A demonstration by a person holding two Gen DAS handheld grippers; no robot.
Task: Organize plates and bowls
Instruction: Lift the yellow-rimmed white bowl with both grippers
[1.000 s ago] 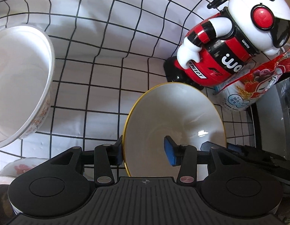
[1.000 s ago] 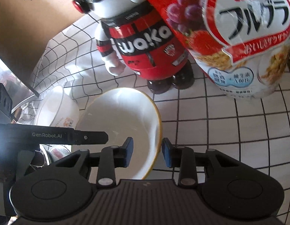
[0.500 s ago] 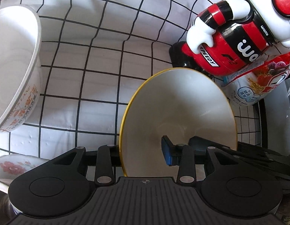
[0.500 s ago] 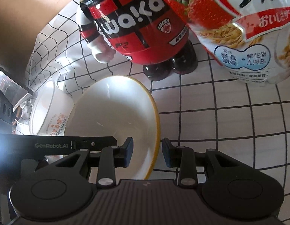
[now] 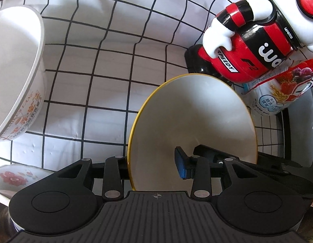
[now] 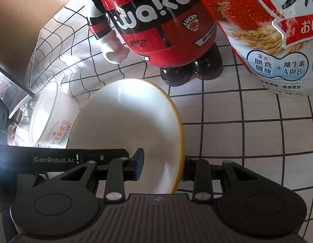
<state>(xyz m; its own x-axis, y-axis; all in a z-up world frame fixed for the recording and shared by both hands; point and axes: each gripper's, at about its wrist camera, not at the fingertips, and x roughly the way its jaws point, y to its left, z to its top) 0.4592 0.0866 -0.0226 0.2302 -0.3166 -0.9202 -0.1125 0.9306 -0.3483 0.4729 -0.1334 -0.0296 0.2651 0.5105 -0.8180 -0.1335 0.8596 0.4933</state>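
A white bowl with a yellow rim (image 5: 192, 117) hangs between both grippers above the checked tablecloth (image 5: 95, 70). My left gripper (image 5: 152, 165) is shut on its left rim: one blue pad (image 5: 180, 165) lies inside the bowl and the other is hidden outside the rim. My right gripper (image 6: 161, 170) is shut on the opposite rim of the same bowl (image 6: 124, 121), with one pad (image 6: 139, 164) inside. Each view shows the other gripper's black finger reaching across the bowl. A larger white bowl with red print (image 5: 16, 77) stands to the left (image 6: 49, 119).
A red, black and white robot toy (image 6: 156, 26) and a cereal bag (image 6: 277, 30) stand close behind the held bowl. A flowered dish (image 5: 16, 178) sits at the lower left of the left wrist view. A grey object (image 5: 302, 131) borders the cloth on the right.
The right gripper has sunk with the bowl, so the toy and cereal bag loom larger. The left gripper's outer pad has slipped behind the rim. Both grips stay on the bowl.
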